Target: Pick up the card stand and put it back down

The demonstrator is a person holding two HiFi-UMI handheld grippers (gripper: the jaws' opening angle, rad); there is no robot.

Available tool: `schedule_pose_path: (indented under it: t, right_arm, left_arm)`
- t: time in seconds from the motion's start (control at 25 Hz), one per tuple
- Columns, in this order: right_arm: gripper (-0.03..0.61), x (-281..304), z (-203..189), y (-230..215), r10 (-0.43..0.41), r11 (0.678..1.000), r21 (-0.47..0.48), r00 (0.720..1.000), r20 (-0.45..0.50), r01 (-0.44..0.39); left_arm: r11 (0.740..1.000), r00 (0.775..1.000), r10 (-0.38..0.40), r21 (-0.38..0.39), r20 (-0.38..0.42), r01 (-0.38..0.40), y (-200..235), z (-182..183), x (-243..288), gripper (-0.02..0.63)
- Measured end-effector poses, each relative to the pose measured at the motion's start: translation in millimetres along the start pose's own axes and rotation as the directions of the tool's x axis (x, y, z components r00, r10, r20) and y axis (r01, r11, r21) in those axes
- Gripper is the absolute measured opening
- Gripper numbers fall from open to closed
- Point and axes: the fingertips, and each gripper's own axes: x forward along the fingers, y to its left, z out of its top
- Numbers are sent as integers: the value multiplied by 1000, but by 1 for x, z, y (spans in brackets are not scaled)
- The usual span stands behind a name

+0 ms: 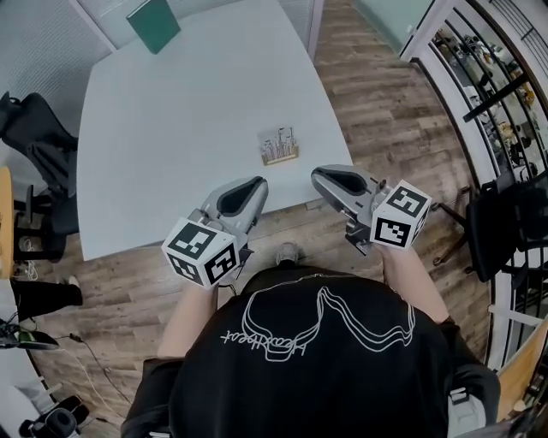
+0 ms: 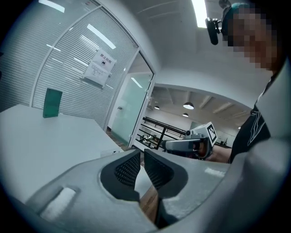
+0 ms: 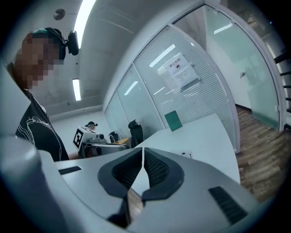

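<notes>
Okay — left hand-held gripper (image 1: pixel 257 186) and right hand-held gripper (image 1: pixel 318 176) both closed, empty; card stand (image 1: pixel 279 145) ahead between them, on table (image 1: pixel 171 120).

One white worktop (image 1: pixel 171 128), one card stand (image 1: pixel 279 145), one green board (image 1: pixel 153 23), my two grippers, the left gripper (image 1: pixel 255 183) and the right gripper (image 1: pixel 318 174), two black chairs, the left chair (image 1: pixel 38 137) and the right chair (image 1: pixel 503 227), one paper notice (image 2: pixel 101 68) on the glass wall.
</notes>
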Motion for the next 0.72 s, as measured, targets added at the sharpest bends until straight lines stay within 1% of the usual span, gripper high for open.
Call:
schedule_pose_path:
  t: [0.12, 0.24, 0.36, 0.48, 0.6, 0.72]
  right_arm:
    - [26, 13, -8, -25, -36, 999, -5, 998, -52, 36]
    - [46, 22, -18, -50, -74, 997, -21, 992, -103, 72]
    - [61, 30, -26, -74, -104, 995, -26, 987, -125, 101]
    - [74, 37, -37, -95, -137, 990, -68, 975, -173, 127]
    - [84, 42, -46, -113, -161, 984, -108, 965, -207, 141]
    - [96, 49, -52, -129, -169, 982, -121, 960, -222, 145]
  left_arm:
    - [1000, 1000, 7, 0, -23, -7, 25, -3, 12, 18]
    - [1000, 999, 7, 1, -53, -7, 44, -12, 27, 23]
    - [1000, 996, -2, -16, -91, 0, 62, -26, 43, 55]
    - [999, 992, -2, -37, -126, -3, 77, -39, 56, 73]
    - [999, 987, -7, -43, -159, 0, 87, -51, 69, 96]
    - [999, 982, -13, -48, -187, 4, 98, -63, 80, 114]
